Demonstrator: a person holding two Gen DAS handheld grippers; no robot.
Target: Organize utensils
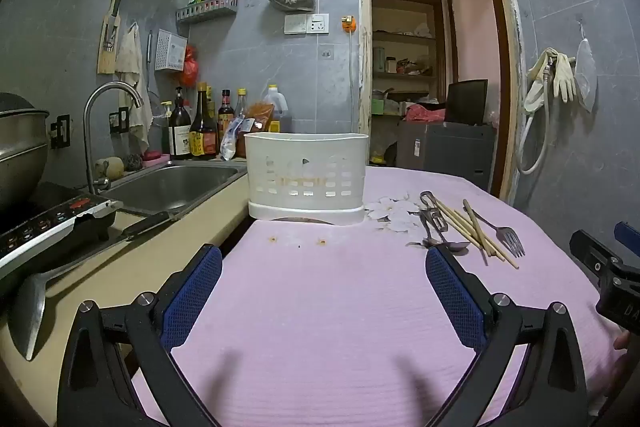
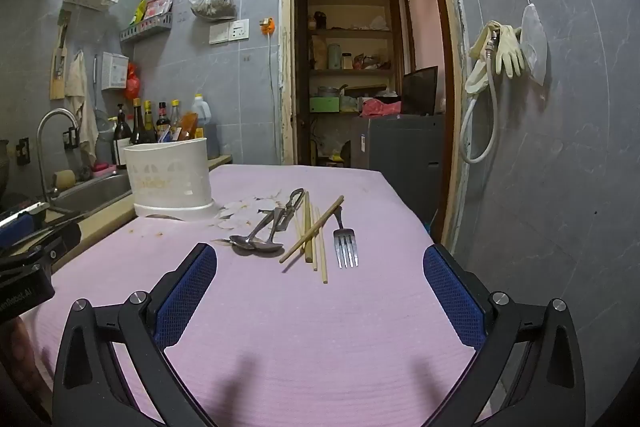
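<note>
Metal and wood utensils lie loose on the pink-covered surface [image 2: 320, 327]: two spoons [image 2: 256, 245] at the left of the pile, scissors [image 2: 290, 207] just behind them, chopsticks [image 2: 310, 235] crossing in the middle, and a fork [image 2: 345, 243] at the right. Far left of the pile stands a white slotted caddy [image 2: 170, 179], near the sink [image 1: 172, 183]. Both the left tongs [image 1: 324, 291] and right tongs [image 2: 320, 291] hover near the viewer, spread wide and released, grasping nothing.

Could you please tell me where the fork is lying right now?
In the right wrist view the fork lies on the pink cloth, at the right end of the utensil pile, just right of the chopsticks.
</note>
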